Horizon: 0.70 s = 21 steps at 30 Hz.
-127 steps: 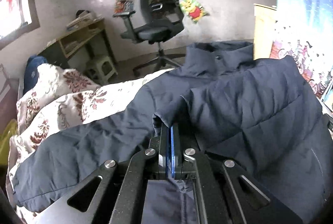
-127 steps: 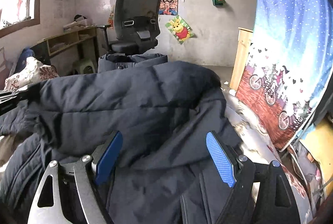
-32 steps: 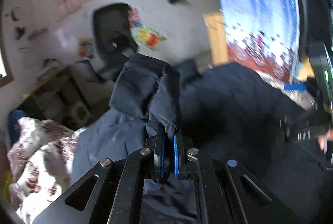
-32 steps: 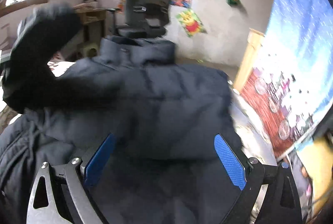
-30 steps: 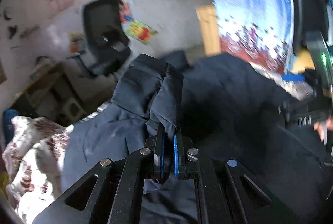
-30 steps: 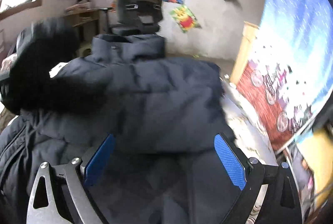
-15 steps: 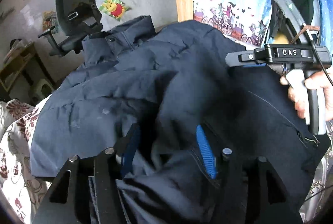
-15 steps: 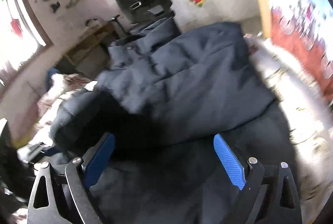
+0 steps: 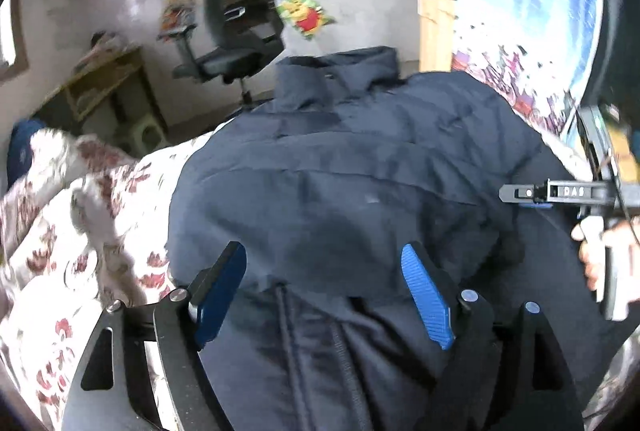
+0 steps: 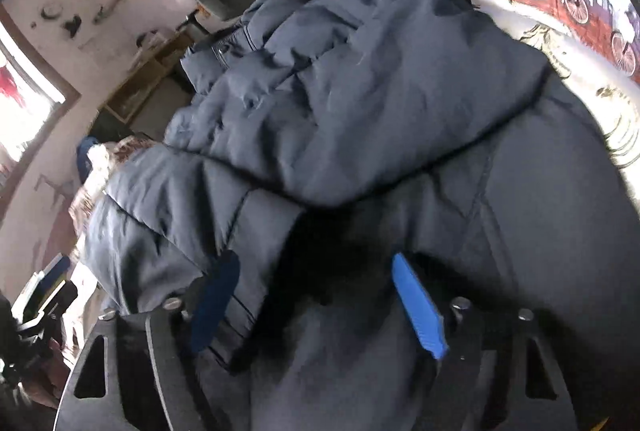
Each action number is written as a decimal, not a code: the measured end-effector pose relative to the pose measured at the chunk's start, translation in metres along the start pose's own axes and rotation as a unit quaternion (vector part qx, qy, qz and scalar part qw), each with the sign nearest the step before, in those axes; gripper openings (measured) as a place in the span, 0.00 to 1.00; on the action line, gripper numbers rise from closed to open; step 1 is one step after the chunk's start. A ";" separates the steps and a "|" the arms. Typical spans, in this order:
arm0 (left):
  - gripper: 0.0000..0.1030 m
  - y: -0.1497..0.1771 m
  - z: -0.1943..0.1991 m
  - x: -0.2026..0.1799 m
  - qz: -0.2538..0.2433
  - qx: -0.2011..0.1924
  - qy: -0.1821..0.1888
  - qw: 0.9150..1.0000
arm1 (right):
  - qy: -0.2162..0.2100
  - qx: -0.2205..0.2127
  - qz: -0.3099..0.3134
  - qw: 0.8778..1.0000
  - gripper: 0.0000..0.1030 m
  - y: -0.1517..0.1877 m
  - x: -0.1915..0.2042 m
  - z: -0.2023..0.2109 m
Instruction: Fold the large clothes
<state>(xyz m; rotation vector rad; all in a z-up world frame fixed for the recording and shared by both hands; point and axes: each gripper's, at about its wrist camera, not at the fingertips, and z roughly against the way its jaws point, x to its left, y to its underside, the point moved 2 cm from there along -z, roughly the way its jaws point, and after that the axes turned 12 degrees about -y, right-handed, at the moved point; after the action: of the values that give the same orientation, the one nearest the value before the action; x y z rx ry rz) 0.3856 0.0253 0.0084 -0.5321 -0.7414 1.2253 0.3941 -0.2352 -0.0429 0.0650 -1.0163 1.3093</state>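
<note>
The left claw (image 9: 324,291) is opening, its blue pads clear of the cloth and gripping nothing, with the lower front of the navy padded jacket (image 9: 352,171) beneath the gap. The right claw (image 10: 316,303) is closing over a dark fold of the same jacket; whether its pads touch the cloth yet cannot be told, as the view is blurred and shadowed. The jacket lies on the floral bedspread (image 9: 80,215), sleeves folded across the body, collar toward the office chair (image 9: 240,15). Grip several layers at the hem before lifting, or the padded layers will probably slide apart.
</note>
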 end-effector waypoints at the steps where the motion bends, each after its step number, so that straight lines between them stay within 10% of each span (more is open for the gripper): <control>1: 0.73 -0.001 0.000 0.008 0.012 0.004 -0.004 1.000 | -0.008 -0.003 -0.010 1.000 0.63 -0.001 -0.001 -0.001; 9: 0.77 -0.003 -0.003 0.065 0.100 0.026 -0.052 0.993 | -0.028 0.021 -0.033 0.999 0.06 -0.004 0.013 -0.013; 21: 0.77 -0.020 -0.007 0.121 0.178 0.020 -0.077 0.981 | 0.047 -0.124 0.103 0.986 0.04 -0.052 0.074 0.073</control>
<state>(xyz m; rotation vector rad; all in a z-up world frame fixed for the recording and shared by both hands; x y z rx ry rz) 0.4231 0.1368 0.0444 -0.5571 -0.7715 1.6260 0.3878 -0.2367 0.0725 -0.2963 -1.1194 1.3478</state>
